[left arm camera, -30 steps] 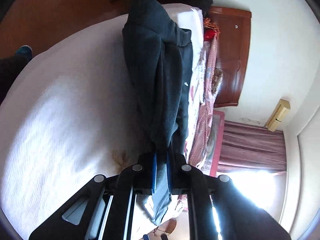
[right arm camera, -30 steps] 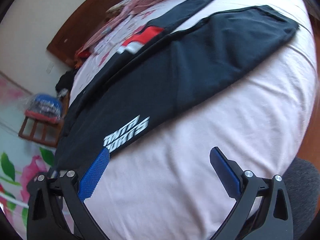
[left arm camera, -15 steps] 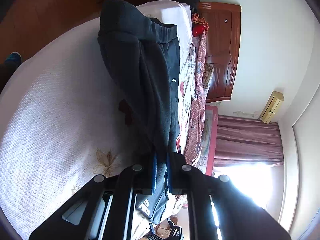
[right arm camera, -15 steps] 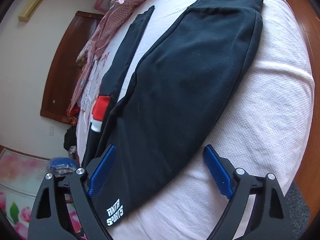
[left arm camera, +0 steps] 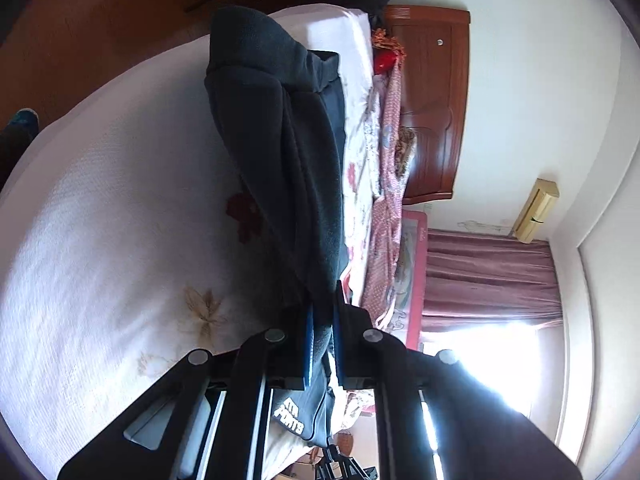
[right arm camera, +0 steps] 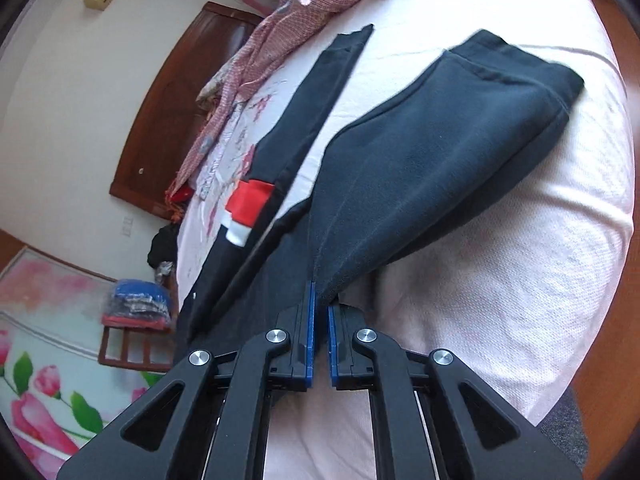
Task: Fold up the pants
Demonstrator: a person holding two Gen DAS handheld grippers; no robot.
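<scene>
**Open sheet on one side, clutter on the other**

You have bare textured pale pink bedsheet beside the dark fleece pants. On the other side, a black garment with a red-and-white patch lies just beside them, then a crumpled pink checked cloth and the brown wooden headboard.

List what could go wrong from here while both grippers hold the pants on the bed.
1. The right gripper pinches only the very edge of the dark pants; a pull might slip it free.
2. A second dark garment lies close beside them, seemingly touching near the grippers, and may get dragged along.
3. The left gripper bunches thick cloth, so the fold may come out uneven.
</scene>
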